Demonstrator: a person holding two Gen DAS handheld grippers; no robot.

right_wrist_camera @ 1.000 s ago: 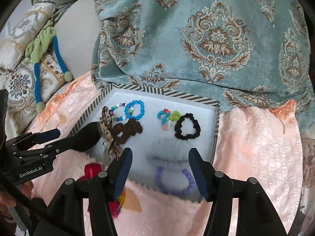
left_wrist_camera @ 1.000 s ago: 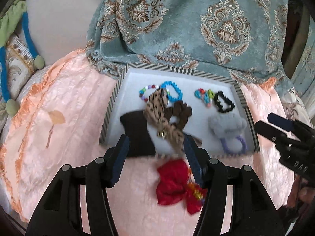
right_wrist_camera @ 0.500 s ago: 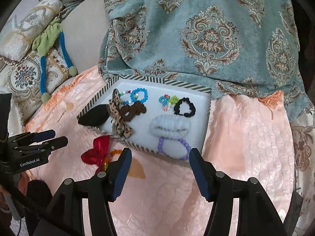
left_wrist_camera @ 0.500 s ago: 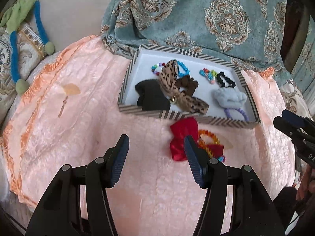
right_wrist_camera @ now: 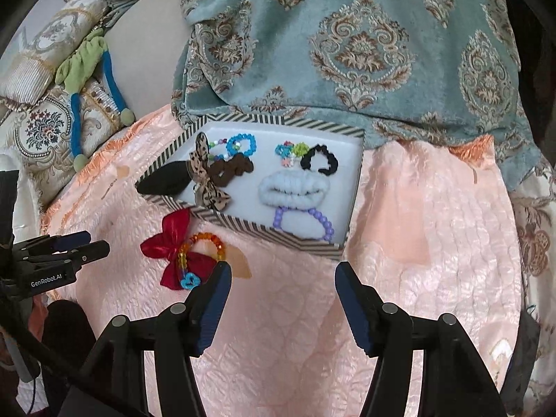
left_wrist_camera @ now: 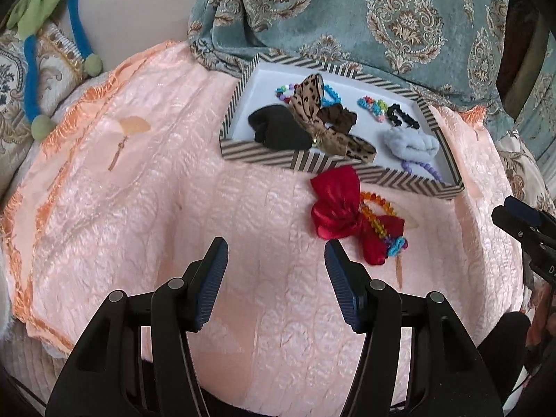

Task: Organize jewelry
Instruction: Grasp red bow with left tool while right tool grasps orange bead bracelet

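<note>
Outside the striped tray (left_wrist_camera: 257,158), the red bow (left_wrist_camera: 338,205) overlaps the beaded bracelet (left_wrist_camera: 377,213); either empty, open hand-held gripper (left_wrist_camera: 276,271) (right_wrist_camera: 283,295) could snag both.

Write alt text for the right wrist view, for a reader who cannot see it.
A striped tray on a peach quilt holds hair ties, scrunchies and bead bracelets. A red bow and an orange bead bracelet lie outside its near edge. The empty right gripper hangs open below; the left gripper shows at left.
</note>
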